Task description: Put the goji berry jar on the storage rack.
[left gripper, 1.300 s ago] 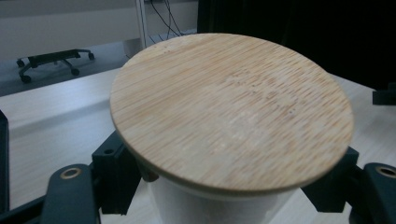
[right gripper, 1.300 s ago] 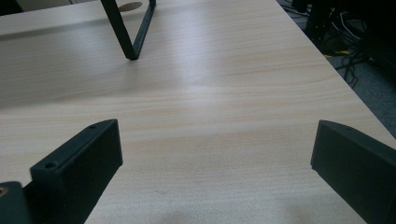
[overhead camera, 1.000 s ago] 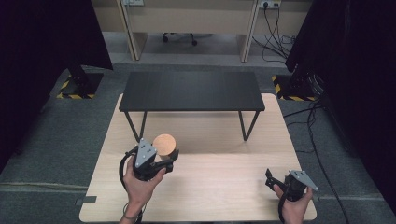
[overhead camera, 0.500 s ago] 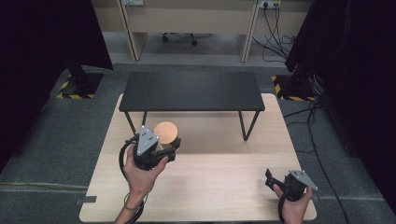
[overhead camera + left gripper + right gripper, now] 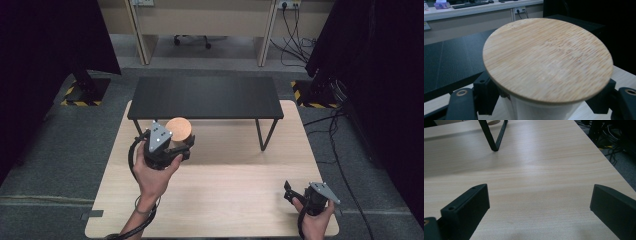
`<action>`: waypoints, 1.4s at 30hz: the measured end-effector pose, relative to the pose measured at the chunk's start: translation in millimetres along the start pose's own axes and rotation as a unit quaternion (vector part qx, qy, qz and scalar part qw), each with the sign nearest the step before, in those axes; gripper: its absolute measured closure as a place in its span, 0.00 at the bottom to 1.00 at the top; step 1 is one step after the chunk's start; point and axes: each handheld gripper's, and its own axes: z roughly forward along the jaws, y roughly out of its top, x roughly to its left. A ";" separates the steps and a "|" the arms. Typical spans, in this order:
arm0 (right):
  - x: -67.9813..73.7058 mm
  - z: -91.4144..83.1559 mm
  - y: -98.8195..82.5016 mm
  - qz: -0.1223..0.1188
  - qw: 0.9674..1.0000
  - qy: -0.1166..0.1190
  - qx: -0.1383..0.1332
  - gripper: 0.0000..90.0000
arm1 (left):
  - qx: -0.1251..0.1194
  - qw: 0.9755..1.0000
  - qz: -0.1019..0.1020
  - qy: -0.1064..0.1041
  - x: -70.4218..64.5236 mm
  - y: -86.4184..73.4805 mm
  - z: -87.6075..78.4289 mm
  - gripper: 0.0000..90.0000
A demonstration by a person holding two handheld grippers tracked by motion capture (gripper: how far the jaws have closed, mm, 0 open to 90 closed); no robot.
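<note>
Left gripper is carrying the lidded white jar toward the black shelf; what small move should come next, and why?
Probably lift a little higher and forward: the left gripper grips the white jar just before the black shelf, its bamboo lid near the shelf's edge.

1. My left claw [image 5: 181, 148] is black and grips a white jar [image 5: 536, 110].
2. The jar's round lid [image 5: 547, 58] is pale striped bamboo.
3. The desk [image 5: 225, 200] is light wood grain.
4. A black shelf [image 5: 205, 96] stands on it.
5. My right claw [image 5: 536, 205] is black.
</note>
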 end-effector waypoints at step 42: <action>-1.9 0.3 0.6 0.000 1.000 0.005 0.002 0.03 | 0.070 0.994 -0.006 0.080 29.6 68.9 119.3 0.28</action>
